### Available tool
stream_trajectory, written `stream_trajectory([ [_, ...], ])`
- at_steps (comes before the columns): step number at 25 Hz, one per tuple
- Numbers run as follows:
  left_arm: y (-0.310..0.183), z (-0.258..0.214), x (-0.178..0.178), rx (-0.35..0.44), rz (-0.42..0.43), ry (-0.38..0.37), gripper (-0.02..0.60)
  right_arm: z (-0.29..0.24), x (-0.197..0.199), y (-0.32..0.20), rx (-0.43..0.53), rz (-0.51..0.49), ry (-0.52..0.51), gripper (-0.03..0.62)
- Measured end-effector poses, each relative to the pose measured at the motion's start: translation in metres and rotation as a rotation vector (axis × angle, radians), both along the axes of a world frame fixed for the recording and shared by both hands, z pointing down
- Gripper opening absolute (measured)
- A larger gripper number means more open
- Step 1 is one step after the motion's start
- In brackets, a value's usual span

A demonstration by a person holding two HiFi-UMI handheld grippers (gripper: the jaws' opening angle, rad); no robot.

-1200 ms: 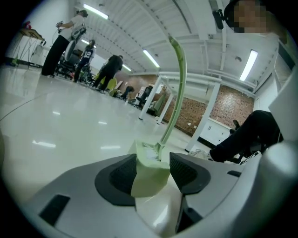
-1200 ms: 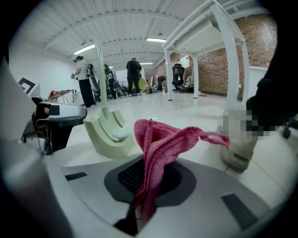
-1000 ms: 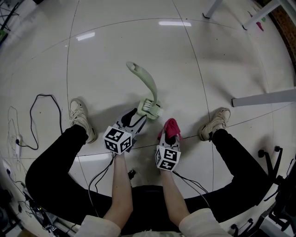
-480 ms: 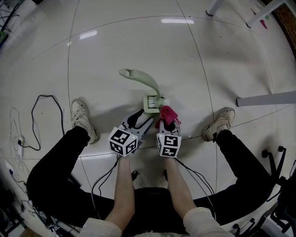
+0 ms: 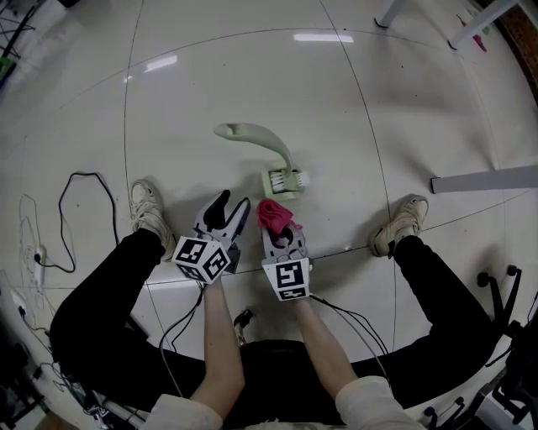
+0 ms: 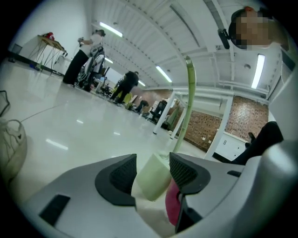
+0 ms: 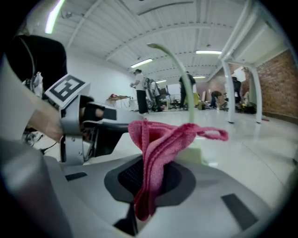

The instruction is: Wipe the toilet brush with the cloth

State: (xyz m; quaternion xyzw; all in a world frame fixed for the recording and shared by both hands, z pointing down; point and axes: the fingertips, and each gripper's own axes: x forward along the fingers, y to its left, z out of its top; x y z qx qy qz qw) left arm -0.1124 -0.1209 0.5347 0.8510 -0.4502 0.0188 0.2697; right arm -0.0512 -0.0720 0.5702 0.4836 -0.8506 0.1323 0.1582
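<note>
Out on the glossy floor (image 5: 403, 109) the brush (image 5: 276, 158) is parked just beyond both grippers, left gripper (image 5: 232, 202) held wide open on nothing, right gripper (image 5: 281, 232) clamped on the floppy cloth (image 5: 272, 213), and that light, stiff, probably slick handle (image 5: 252, 133) is likely best grabbed mid-curve.

A glossy white tiled floor (image 5: 252, 76) with thin dark joints mirrors the long ceiling strip lights (image 6: 111, 29). A thin black cable (image 5: 59, 218) loops over it at the left. A pale grey straight bar (image 5: 483, 178) crosses the right edge, near a black wheeled chair base (image 5: 496, 294). White metal table legs (image 5: 388, 15) stand farther off. Overhead runs a white ribbed ceiling (image 7: 153, 23). A red-brown brick wall (image 6: 251, 116) closes one side, with a low white cabinet (image 6: 229, 144) before it.
</note>
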Motion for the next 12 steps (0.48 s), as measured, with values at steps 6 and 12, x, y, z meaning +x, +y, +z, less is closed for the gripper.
stream_trajectory([
  [6, -0.007, -0.011, -0.007, 0.031, 0.000, -0.023, 0.224, 0.013, -0.001, -0.014, -0.008, -0.046, 0.031, 0.032],
  [12, -0.006, -0.008, 0.004, 0.026, 0.036, -0.041, 0.224, 0.023, 0.059, -0.017, -0.019, 0.061, 0.058, 0.032],
])
